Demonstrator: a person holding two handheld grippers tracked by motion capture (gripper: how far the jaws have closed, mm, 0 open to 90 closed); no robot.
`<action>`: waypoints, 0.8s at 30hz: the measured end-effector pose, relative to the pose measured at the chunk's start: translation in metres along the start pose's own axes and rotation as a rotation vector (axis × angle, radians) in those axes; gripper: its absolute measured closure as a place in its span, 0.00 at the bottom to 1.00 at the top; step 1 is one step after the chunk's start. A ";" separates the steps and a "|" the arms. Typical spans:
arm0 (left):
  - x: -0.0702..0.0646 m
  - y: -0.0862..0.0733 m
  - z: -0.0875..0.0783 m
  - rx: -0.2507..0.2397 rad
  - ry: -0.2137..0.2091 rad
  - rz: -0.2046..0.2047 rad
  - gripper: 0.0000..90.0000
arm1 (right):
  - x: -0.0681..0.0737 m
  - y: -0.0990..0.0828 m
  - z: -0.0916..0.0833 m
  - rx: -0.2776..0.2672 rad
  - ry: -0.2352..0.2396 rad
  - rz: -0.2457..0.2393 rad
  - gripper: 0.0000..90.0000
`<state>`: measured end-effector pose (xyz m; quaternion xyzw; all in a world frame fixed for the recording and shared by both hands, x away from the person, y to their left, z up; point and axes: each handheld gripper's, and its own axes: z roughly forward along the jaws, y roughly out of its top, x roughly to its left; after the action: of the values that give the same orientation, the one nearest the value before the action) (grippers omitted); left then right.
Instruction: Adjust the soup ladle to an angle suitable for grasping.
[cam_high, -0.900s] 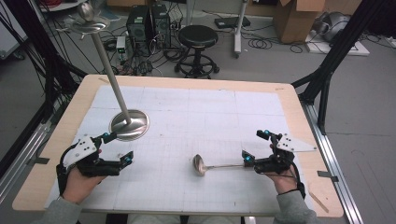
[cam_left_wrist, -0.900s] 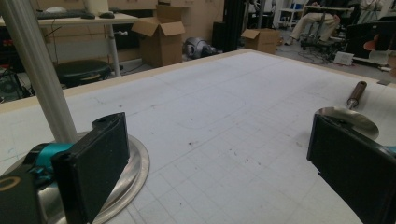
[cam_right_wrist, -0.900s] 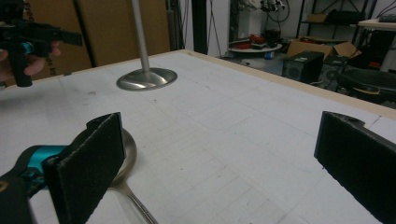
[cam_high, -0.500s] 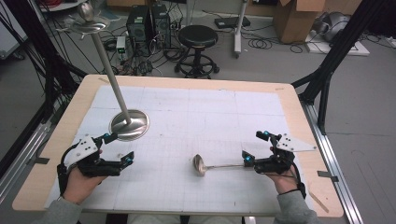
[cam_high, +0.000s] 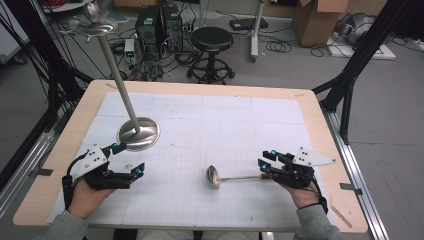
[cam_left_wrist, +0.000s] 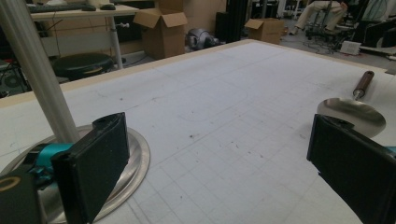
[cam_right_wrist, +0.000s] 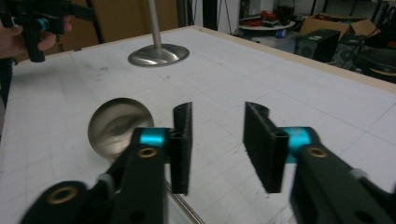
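Nothing moved in the last second, honestly. Left gripper (cam_high: 127, 160) jaws wide open beside the round steel stand base (cam_high: 138, 133). Right gripper (cam_right_wrist: 217, 140) jaws open too, steel ladle (cam_high: 235, 176) ungrabbed on the tabletop (cam_high: 310, 110).

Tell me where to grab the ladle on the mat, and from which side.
Grip the ladle on its thin straight handle, not the round bowl. It lies flat, handle pointing at the right gripper, so come in from the right, jaws either side of the shaft.

Plenty of room mid-desk (cam_high: 280, 125)
Just the stand (cam_high: 138, 133) near left and ladle (cam_high: 216, 176) lying front-center block anything.
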<state>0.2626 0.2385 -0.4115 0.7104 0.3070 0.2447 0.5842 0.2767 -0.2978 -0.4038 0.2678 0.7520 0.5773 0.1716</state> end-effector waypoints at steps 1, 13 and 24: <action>0.000 0.000 0.001 0.002 -0.003 0.002 0.07 | 0.001 0.000 -0.003 -0.035 0.014 0.004 0.84; 0.003 0.003 0.009 -0.005 -0.011 -0.019 0.07 | 0.009 -0.009 -0.012 0.021 0.014 -0.039 0.99; 0.003 0.004 0.020 0.008 -0.025 -0.022 0.07 | 0.005 -0.025 -0.022 0.121 -0.026 0.016 0.99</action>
<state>0.2797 0.2266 -0.4114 0.7124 0.3083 0.2281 0.5877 0.2558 -0.3166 -0.4212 0.2912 0.7811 0.5286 0.1601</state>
